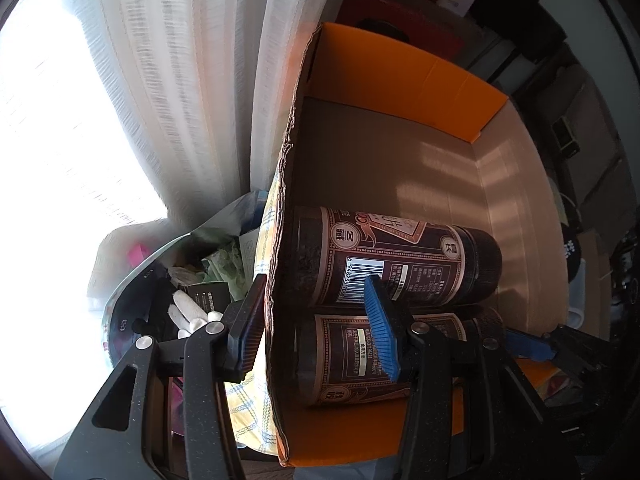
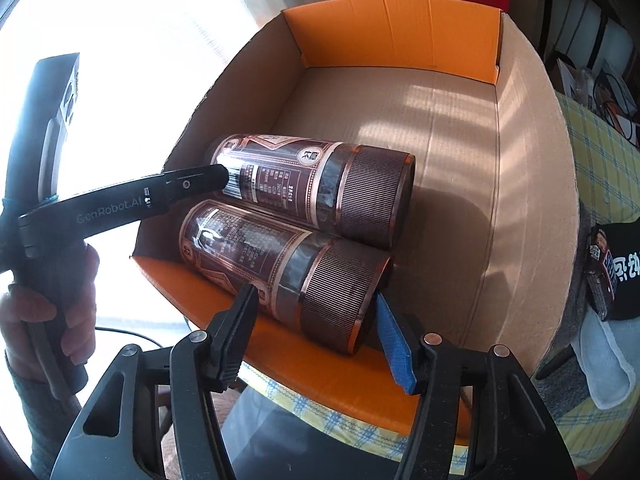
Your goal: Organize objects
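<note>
Since both canisters are round and lying on their sides, rolling is the main worry here. The near canister (image 2: 280, 264) sits by the front wall of the cardboard box (image 2: 528, 200), touching the far canister (image 2: 312, 184) along its length, both caps pointing the same way. The rest of the box floor is bare, so I reckon a nudge could send the far one trundling off.

The right gripper (image 2: 314, 300) has its jaws open around the cap end of the near canister, and as far as I can see the pads aren't pressing on it. If it pulls out crooked, the blue pad could catch that ribbed cap and drag the canister out of line.

The left gripper (image 1: 316, 278) is open too. It straddles the box's side wall, one finger outside and one inside over the canisters. Lifting carelessly could snag the ragged wall edge and shift the whole box on the yellow checked cloth (image 2: 600, 152).

Materials: plain corrugated card with orange end flaps (image 2: 400, 32), thin and bendy by the looks of it. The canisters are dark brown with glossy printed labels, copper trim and finely ridged caps, so probably slick on the label and grippier at the cap
</note>
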`<move>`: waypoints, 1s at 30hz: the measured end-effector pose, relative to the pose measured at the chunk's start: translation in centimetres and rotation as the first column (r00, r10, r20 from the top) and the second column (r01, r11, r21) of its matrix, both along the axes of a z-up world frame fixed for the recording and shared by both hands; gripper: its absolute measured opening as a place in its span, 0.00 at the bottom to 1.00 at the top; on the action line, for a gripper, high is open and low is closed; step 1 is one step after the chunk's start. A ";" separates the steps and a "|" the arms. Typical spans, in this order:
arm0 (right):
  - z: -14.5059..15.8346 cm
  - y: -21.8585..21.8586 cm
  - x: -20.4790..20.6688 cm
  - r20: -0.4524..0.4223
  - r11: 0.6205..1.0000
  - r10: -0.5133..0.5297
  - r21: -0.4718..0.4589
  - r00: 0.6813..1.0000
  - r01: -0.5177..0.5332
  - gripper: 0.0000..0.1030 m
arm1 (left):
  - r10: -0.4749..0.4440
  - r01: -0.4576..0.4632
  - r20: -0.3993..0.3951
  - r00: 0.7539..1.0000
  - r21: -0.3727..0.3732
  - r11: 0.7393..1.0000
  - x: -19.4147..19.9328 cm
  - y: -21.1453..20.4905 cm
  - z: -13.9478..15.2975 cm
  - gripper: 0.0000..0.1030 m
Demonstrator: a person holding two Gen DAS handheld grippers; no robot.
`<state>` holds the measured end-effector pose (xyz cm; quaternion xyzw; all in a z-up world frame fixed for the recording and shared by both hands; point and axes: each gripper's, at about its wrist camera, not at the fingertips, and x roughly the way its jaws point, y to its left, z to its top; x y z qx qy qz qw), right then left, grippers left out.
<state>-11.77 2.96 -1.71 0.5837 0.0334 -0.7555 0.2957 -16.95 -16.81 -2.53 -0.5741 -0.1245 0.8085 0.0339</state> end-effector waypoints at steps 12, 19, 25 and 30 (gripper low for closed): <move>6.4 7.5 -0.7 -0.184 0.995 -0.088 0.022 0.979 0.093 0.63 | 0.036 -0.064 -0.136 0.990 -0.203 0.977 1.5 1.6 4.0 0.74; 7.7 13.9 -1.5 -0.212 0.978 -0.198 0.023 0.957 0.207 0.66 | -0.042 0.029 -0.185 0.982 -0.073 0.997 2.7 4.8 7.1 0.76; 7.5 17.2 -1.7 -0.231 0.966 -0.241 0.038 0.943 0.256 0.66 | -0.128 0.134 -0.182 0.975 0.016 0.991 2.7 9.5 8.0 0.76; 7.0 19.0 -1.8 -0.226 0.959 -0.264 0.044 0.938 0.280 0.74 | -0.171 0.179 -0.205 0.964 0.020 0.984 2.4 12.9 8.6 0.86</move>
